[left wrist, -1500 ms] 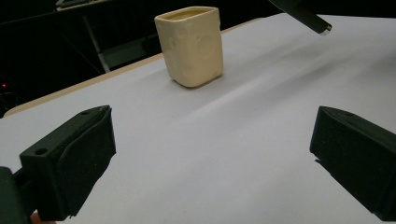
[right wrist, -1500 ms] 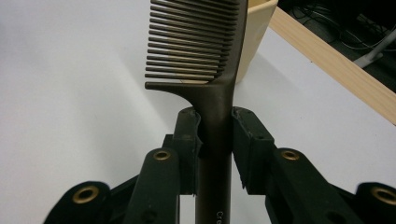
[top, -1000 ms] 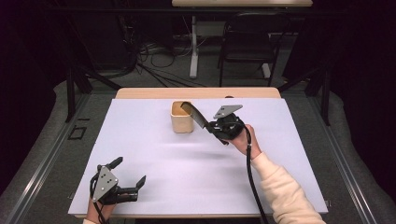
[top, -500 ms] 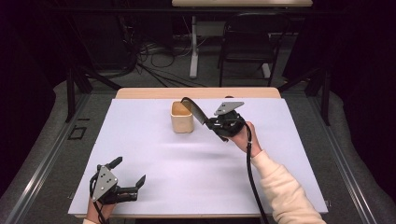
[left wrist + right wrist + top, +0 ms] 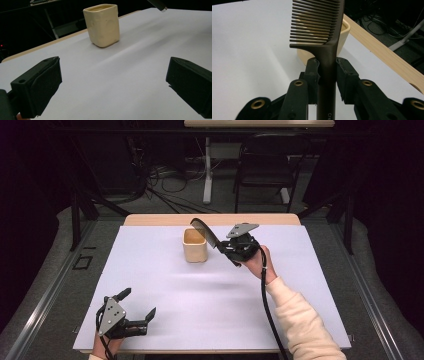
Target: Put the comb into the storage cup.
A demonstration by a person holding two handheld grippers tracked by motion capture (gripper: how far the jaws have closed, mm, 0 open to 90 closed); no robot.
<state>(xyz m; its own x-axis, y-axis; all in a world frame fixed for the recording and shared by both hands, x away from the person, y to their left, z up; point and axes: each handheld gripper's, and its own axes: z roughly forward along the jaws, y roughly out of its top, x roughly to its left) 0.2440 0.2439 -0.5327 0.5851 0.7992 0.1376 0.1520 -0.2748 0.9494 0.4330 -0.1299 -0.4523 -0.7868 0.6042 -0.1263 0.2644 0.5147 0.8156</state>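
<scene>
One white surface (image 5: 200, 295), largest item, bearing a cream cup (image 5: 195, 245) at far centre. Right gripper (image 5: 220, 245), fingers clamped on the handle of a dark comb (image 5: 205, 232), now raised slightly against the earlier frames, toothed end tilted over the cup's right rim. Judged: insertion into the cup close, not yet done. Left gripper (image 5: 137, 312) unmoved at near left, fingers apart, nothing between them.

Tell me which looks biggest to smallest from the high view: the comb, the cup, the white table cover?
1. White table cover, biggest by far.
2. Cream cup.
3. Brown comb, only partly seen past the right tool; close to the cup, so unsure.
</scene>
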